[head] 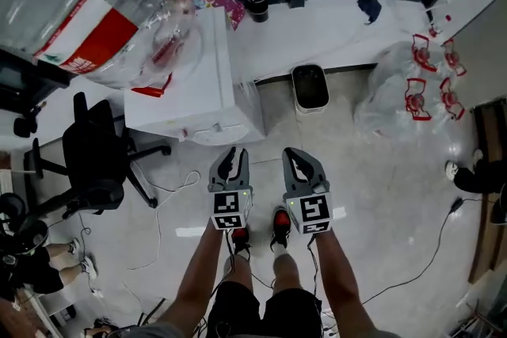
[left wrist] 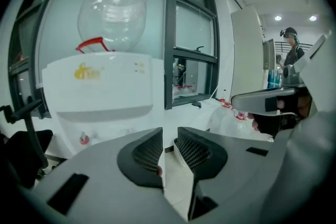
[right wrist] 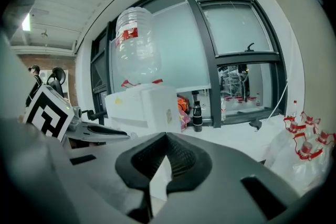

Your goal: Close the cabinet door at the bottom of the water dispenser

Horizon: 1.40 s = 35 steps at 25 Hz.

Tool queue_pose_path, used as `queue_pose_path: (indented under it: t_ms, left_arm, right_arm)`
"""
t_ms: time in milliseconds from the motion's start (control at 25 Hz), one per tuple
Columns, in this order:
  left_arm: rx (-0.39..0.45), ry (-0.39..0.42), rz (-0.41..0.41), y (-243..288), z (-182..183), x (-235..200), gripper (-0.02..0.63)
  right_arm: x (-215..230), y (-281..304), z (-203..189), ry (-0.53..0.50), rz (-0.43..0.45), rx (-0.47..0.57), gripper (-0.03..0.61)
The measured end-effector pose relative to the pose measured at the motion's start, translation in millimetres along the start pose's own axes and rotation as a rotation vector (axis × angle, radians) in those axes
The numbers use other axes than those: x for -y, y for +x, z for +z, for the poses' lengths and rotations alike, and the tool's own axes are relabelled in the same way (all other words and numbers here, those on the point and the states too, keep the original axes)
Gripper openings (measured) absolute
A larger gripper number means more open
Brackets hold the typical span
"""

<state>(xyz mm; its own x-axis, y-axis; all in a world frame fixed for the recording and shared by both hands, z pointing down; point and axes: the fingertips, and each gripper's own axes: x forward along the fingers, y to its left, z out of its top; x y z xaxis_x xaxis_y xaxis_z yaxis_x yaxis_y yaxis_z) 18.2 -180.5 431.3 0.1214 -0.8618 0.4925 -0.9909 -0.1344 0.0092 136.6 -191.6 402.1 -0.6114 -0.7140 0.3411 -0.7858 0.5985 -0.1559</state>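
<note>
The white water dispenser [head: 194, 87] stands at the left of the head view, with a big clear bottle [head: 87, 4] upside down on top. Its bottom cabinet door shows in no view: the top hides it from above, and the jaws cover the lower body in both gripper views. My left gripper [head: 230, 154] hangs in the air just in front of the dispenser, its jaws a narrow gap apart with nothing between them. Beside it, my right gripper [head: 304, 156] is shut and empty. The dispenser [left wrist: 97, 86] with its taps fills the left gripper view; the right gripper view shows that dispenser [right wrist: 144, 107] further off.
A black office chair [head: 95, 158] stands left of the dispenser. A small white bin [head: 310, 87] sits by the wall ahead, and clear bags of bottles [head: 412, 91] lie to the right. Cables [head: 170, 198] trail over the floor. A person [left wrist: 291, 52] stands far off.
</note>
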Motion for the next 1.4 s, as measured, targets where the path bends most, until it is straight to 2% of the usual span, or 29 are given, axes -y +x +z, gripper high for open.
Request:
queue_pose_path:
  t_ms: [440, 680, 1040, 1400]
  left_arm:
    - [0.109, -0.01, 0.135, -111, 103, -36, 0.072]
    - [0.154, -0.015, 0.202, -168, 142, -58, 0.051]
    - [0.204, -0.02, 0.239, -242, 170, -66, 0.04]
    - [0.264, -0.027, 0.239, -283, 183, -58, 0.032]
  right_arm:
    - [-47, -42, 128, -0.028, 0.079, 0.127, 0.017]
    - [-81, -64, 184, -0.056, 0.128, 0.18, 0.017]
    - [-132, -102, 222, -0.136, 0.191, 0.218, 0.017]
    - [-164, -134, 219, -0.211, 0.231, 0.226, 0.017]
